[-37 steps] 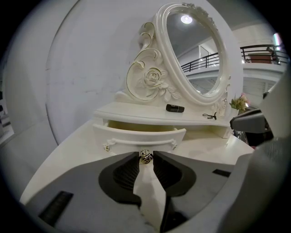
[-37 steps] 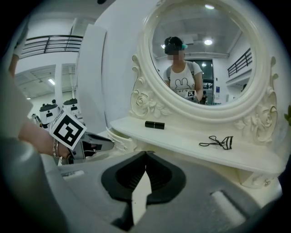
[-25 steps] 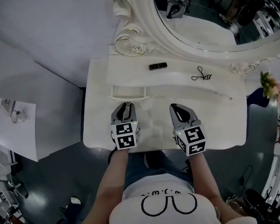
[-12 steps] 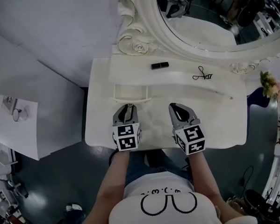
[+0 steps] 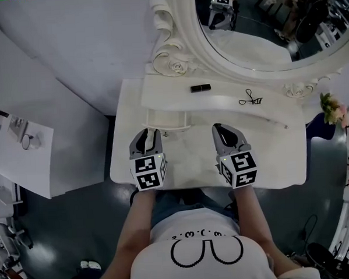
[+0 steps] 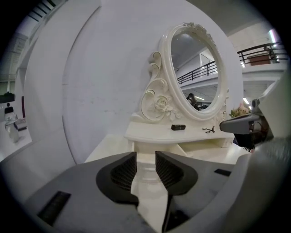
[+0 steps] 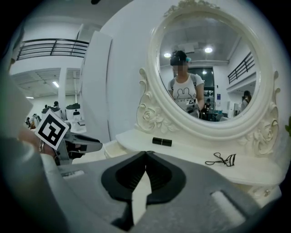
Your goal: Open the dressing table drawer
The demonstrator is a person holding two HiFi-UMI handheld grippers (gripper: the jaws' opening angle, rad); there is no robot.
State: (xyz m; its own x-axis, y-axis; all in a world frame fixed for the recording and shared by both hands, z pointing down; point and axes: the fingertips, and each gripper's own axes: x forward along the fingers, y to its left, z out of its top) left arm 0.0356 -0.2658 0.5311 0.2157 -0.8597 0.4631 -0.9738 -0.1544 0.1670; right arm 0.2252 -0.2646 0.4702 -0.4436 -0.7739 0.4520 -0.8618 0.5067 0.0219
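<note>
The white dressing table [image 5: 268, 154] has its small left drawer [image 5: 167, 128] pulled out under the raised shelf. My left gripper [image 5: 149, 138] hovers just in front of and slightly left of the drawer front. Its jaws are opening, with a bare gap between the pads. In the left gripper view the left gripper [image 6: 145, 154] frames the drawer [image 6: 146, 169] through that gap without touching it. My right gripper [image 5: 222, 133] hangs over the tabletop to the right. In its own view the right gripper [image 7: 145, 153] is shut and empty, tips meeting.
A black lipstick tube [image 5: 200, 87] and an eyelash curler [image 5: 251, 98] lie on the shelf below the oval mirror [image 5: 256, 21]. Flowers [image 5: 331, 107] stand at the table's right end. A white panel with a printed sheet [image 5: 20, 138] sits to the left.
My left gripper has drawn back and to the left from the drawer front and risen a little, with its jaws wider apart. The drawer stays pulled out. The right gripper has barely shifted.
</note>
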